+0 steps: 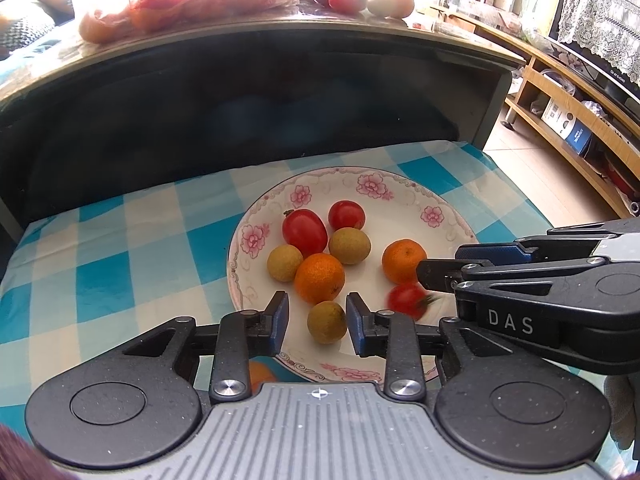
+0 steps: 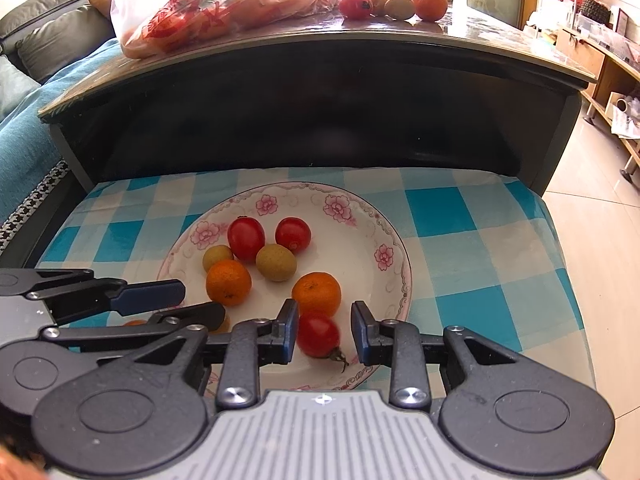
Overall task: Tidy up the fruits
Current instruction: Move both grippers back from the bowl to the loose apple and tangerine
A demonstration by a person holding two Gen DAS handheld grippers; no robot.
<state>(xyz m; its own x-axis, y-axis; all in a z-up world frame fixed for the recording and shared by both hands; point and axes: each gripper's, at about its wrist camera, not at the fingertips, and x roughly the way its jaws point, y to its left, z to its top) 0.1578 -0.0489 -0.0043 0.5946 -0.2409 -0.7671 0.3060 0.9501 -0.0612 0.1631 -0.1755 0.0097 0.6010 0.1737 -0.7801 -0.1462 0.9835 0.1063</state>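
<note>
Roughly, by label:
plate [image 2: 394, 276]: floral rim, on blue-checked cloth [image 2: 472, 240].
left gripper [image 1: 317, 322]: jaws apart, straddling a longan [image 1: 326, 322] at plate's near edge, not gripping.
right gripper [image 2: 325, 334]: jaws apart around a cherry tomato [image 2: 318, 335], left pad touching it.
other fruit: mid-plate.

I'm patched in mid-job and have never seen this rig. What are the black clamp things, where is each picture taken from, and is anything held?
Each black clamp is a hand-held two-finger gripper with a camera looking along its fingers. One picture is from the left gripper, the other from the right gripper. Both hover over a flowered plate on a checked cloth. The plate holds tomatoes, oranges and small brownish-green fruits. The left straddles a brownish-green fruit, the right a stemmed tomato. Both are open; nothing is held. More fruit and a plastic bag sit on the table behind.
</note>
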